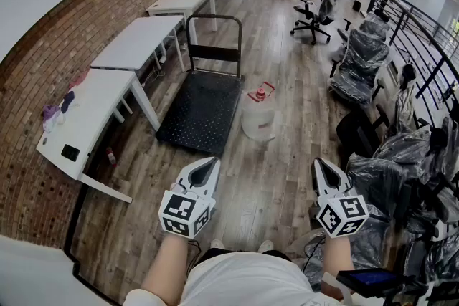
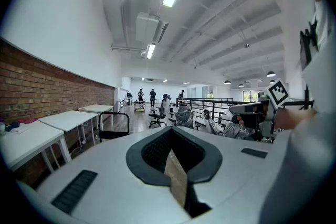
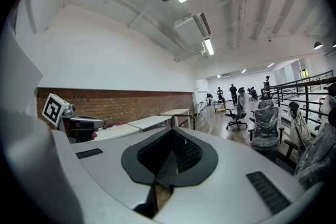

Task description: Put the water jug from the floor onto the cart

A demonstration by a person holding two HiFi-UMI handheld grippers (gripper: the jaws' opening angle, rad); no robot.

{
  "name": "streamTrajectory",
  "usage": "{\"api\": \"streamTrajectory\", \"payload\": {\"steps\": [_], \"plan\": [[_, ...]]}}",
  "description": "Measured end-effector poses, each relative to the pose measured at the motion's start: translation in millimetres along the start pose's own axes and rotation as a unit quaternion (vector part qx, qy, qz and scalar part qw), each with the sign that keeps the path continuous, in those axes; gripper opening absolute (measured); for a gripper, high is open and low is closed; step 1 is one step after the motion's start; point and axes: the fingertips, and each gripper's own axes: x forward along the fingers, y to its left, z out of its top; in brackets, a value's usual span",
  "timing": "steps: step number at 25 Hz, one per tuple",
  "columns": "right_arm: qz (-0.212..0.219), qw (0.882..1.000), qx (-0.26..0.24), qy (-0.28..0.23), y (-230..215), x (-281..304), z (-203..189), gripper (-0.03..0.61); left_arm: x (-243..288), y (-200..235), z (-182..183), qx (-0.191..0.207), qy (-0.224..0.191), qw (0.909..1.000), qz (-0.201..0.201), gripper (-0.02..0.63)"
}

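The clear water jug [image 1: 258,117] with a red cap stands upright on the wood floor, just right of the cart's black deck [image 1: 203,111]. The cart's black handle [image 1: 214,18] rises at the far end and shows small in the left gripper view [image 2: 114,114]. My left gripper [image 1: 212,163] and right gripper [image 1: 318,163] are held close to my body, side by side, well short of the jug. Both point forward, about level, with jaws together and nothing between them. The left gripper view looks along its shut jaws [image 2: 172,130], the right gripper view along its own [image 3: 172,130].
White tables [image 1: 140,39] line the brick wall on the left, beside the cart. Office chairs wrapped in plastic [image 1: 362,57] and a black railing [image 1: 423,32] crowd the right side. A swivel chair [image 1: 312,14] stands farther off, and people stand at the far end.
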Motion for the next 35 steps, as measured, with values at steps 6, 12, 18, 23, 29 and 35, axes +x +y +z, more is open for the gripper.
{"api": "streamTrajectory", "payload": {"steps": [6,12,18,23,29,35], "plan": [[0.002,1.0,0.006,-0.001,-23,-9,1,0.002,12,-20,6,0.001,-0.002,1.0,0.005,-0.001],[0.001,1.0,0.02,0.005,-72,-26,-7,0.002,40,-59,0,0.004,0.007,0.9999,0.008,0.0],[0.022,0.999,0.022,0.02,-100,-27,-22,0.003,51,-82,-9,-0.005,0.01,0.9995,0.029,-0.001],[0.039,0.999,0.016,0.03,-101,-17,-26,0.003,58,-76,-19,-0.028,0.019,0.9986,0.041,0.0],[0.035,0.999,0.013,0.04,-108,2,-28,0.002,81,-58,-16,-0.038,0.012,0.9985,0.038,0.0],[0.018,0.999,0.002,0.046,-126,33,-22,0.003,124,-34,-13,-0.045,0.006,0.9988,0.019,0.0]]}}
